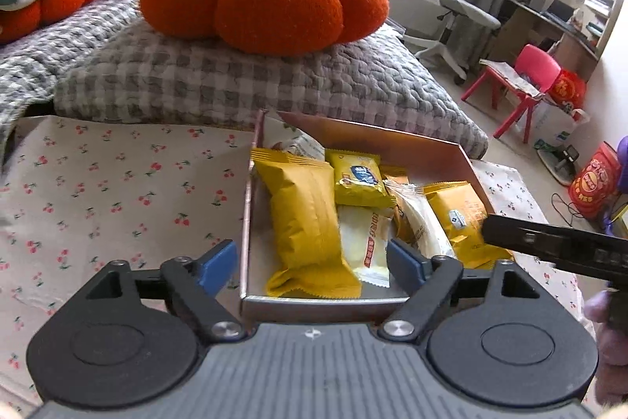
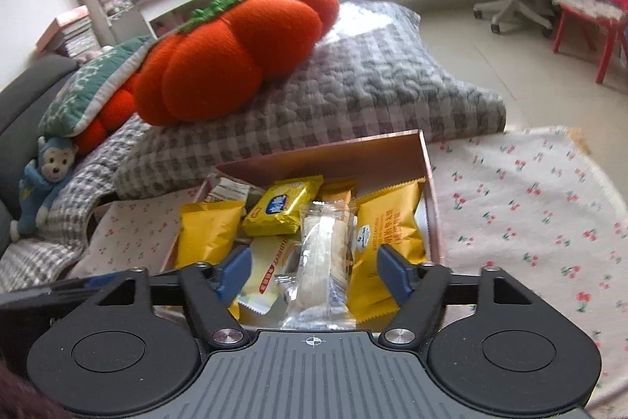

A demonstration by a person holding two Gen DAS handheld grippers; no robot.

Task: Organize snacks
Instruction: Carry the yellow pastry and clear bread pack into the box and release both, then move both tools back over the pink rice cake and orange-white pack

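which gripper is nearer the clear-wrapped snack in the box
Right. The right gripper hangs just above the clear-wrapped snack, jaws open on either side of it. The left gripper is over the box's other end.

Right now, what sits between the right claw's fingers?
In the right wrist view, the open right claw frames a clear-wrapped pastry, with a white snack packet beside it, both in the box.

box front wall: half hidden behind the gripper body
white packet under yellow ones: print unreadable
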